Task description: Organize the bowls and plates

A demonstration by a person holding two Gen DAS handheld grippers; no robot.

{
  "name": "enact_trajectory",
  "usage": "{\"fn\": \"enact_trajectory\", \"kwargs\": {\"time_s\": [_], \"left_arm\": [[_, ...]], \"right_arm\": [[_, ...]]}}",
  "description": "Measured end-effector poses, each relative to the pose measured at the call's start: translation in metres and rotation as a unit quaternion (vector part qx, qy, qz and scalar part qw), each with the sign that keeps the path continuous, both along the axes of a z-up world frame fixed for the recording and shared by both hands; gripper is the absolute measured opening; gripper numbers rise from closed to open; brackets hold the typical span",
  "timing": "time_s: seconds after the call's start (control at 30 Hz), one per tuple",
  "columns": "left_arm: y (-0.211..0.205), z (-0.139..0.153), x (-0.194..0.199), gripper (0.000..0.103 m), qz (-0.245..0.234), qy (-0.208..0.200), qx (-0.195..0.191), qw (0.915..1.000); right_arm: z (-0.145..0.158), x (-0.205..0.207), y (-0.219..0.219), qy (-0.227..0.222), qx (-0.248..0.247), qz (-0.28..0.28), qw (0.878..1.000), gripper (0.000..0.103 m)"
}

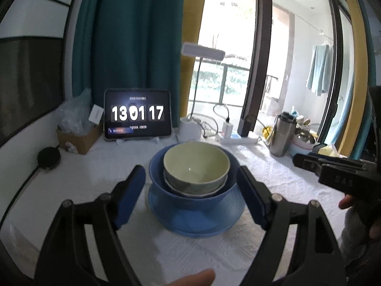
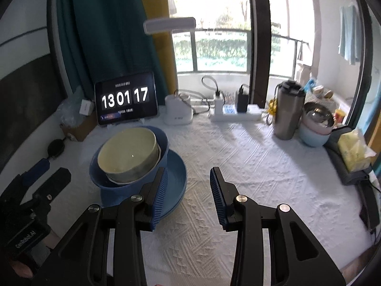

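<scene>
A green bowl (image 1: 195, 166) sits tilted inside a blue bowl (image 1: 190, 196), which stands on a blue plate (image 1: 197, 217) in front of the tablet clock (image 1: 138, 115). The left gripper (image 1: 190, 190) is released, its jaws wide either side of the stack; the right gripper (image 2: 188, 195) hangs empty, jaws apart, beside the plate. Best to draw both clear without nudging the stack; the tilted green bowl could want levelling

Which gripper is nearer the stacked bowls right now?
Left. The left gripper has open jaws either side of the stacked bowls, not touching. The right gripper hangs open beside them, over bare cloth.
</scene>
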State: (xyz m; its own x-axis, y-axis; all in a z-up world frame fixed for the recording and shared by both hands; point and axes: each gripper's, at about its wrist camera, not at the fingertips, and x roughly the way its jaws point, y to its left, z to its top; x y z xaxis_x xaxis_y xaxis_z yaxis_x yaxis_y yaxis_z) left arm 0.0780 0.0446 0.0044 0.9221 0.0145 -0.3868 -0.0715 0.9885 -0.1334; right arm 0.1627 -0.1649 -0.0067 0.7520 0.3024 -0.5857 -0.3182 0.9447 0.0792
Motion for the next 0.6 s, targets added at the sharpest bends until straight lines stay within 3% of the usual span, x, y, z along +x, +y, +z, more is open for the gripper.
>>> {"fn": "enact_trajectory", "kwargs": {"time_s": [0.6], "left_arm": [[-0.006,0.050,-0.066,0.080,0.014,-0.078,0.023,0.9966]], "right_arm": [[0.065,-0.071,-0.032,-0.111,0.009,-0.021,0.994,0.039]]}}
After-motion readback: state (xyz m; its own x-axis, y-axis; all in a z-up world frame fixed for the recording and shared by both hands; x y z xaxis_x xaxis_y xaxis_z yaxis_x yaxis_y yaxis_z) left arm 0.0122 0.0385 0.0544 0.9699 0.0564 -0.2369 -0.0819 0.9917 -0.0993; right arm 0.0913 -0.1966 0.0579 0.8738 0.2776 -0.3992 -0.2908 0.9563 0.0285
